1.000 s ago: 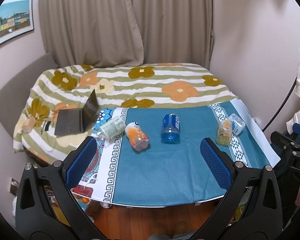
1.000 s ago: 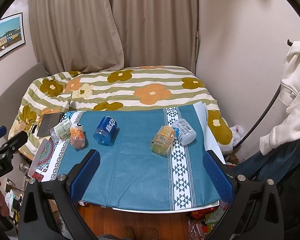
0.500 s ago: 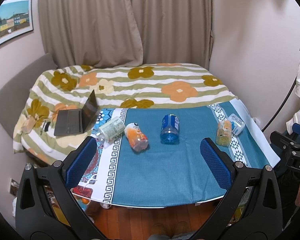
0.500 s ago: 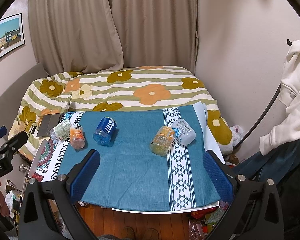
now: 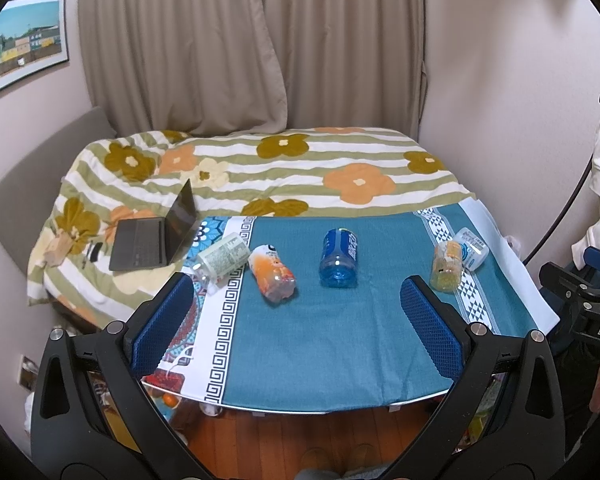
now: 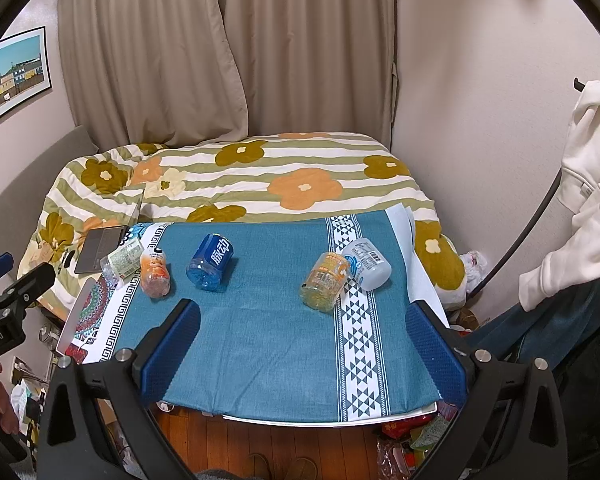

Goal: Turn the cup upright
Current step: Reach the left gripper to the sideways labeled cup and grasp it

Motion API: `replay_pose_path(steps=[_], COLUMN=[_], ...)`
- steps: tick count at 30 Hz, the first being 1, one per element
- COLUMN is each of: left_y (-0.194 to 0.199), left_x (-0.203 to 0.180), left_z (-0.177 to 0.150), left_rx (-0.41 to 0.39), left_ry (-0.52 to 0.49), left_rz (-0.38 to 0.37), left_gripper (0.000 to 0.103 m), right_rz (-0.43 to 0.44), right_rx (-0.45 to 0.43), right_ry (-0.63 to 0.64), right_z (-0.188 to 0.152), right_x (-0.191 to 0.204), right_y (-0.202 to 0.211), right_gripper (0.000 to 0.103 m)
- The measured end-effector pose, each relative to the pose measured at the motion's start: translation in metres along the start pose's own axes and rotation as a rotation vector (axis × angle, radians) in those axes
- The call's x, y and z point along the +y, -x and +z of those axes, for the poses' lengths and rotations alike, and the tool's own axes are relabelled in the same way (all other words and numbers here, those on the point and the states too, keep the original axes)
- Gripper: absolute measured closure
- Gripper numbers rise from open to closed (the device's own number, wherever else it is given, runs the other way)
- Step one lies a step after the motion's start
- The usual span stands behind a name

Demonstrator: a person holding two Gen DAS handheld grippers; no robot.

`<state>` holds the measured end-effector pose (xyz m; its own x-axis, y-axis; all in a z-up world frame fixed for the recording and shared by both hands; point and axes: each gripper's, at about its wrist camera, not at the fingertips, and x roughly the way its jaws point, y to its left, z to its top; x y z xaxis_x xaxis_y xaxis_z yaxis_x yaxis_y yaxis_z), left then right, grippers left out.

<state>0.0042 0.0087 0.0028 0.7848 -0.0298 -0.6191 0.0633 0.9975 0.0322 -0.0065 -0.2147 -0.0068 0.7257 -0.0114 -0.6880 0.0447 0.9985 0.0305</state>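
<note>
Both wrist views look down on a low table (image 5: 340, 364) covered with a teal cloth, five cups lying on their sides across its far half. Starting at the left of the left wrist view, an open laptop (image 5: 152, 236) rests on the flowered bedspread (image 5: 340, 168) beyond the table's left corner. Just right of it lies the white labelled cup (image 5: 222, 258), touching or nearly touching the orange cup (image 5: 272, 276), whose clear base points toward the lower right. Near the centre lies the blue cup (image 5: 339, 258), base toward the camera. Toward the right edge, the yellow cup (image 5: 446, 266) lies against the pale blue-and-white cup (image 5: 471, 248) on the white triangle-patterned band. The left gripper (image 5: 298, 322) hangs above the near half of the cloth with its blue-padded fingers (image 5: 162, 320) spread wide and nothing between them; the orange and blue cups lie higher in the frame, beyond the fingertips and inside the span between them, well apart from the pads. In the right wrist view the same row reads white labelled cup (image 6: 124, 258), orange cup (image 6: 155, 274), blue cup (image 6: 210, 262), yellow cup (image 6: 324, 280), pale blue-and-white cup (image 6: 366, 263). The right gripper (image 6: 302, 344) is likewise spread wide and empty, with the yellow cup beyond its fingertips, nearer the right finger, untouched.
</note>
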Motion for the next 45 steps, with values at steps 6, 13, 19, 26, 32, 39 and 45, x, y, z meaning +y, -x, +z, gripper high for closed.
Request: replay_pose_path(steps=[6,13,19,26,32,39,45], left_y=[0.005,0.007,-0.012,-0.069,-0.138,-0.222,-0.282], left_x=[-0.004,0.0,0.021,0.061,0.095,0.116,0.123], left_z=[0.003,0.004,0.01,0.022,0.035,0.042,0.036], left_rx=[-0.004,-0.001,0.039,0.121,0.221,0.324,0.408], left_ry=[0.002,-0.012,-0.075,-0.15,-0.246,-0.351,-0.431], left_rz=[0.022,0.099,0.152,0.128,0.079,-0.012,-0.087], left_gripper=[0.0,0.0,0.0,0.0,0.0,0.0,0.0], right_rz=[0.017,0.106,0.174,0.219,0.187,0.125,0.065], right_rx=[0.001,-0.001,0.033,0.074,0.144,0.215,0.271], right_ry=[0.009,0.075,0.132,0.13,0.084,0.023,-0.04], right_z=[0.005,0.011,0.014,0.025,0.037,0.048,0.049], right_x=[0.0,0.0,0.018,0.047,0.075,0.096,0.109], right_y=[-0.002,-0.015,-0.048,-0.086,-0.125,-0.168,-0.201], right_gripper=[0.001,0.0,0.0,0.0,0.0,0.0,0.0])
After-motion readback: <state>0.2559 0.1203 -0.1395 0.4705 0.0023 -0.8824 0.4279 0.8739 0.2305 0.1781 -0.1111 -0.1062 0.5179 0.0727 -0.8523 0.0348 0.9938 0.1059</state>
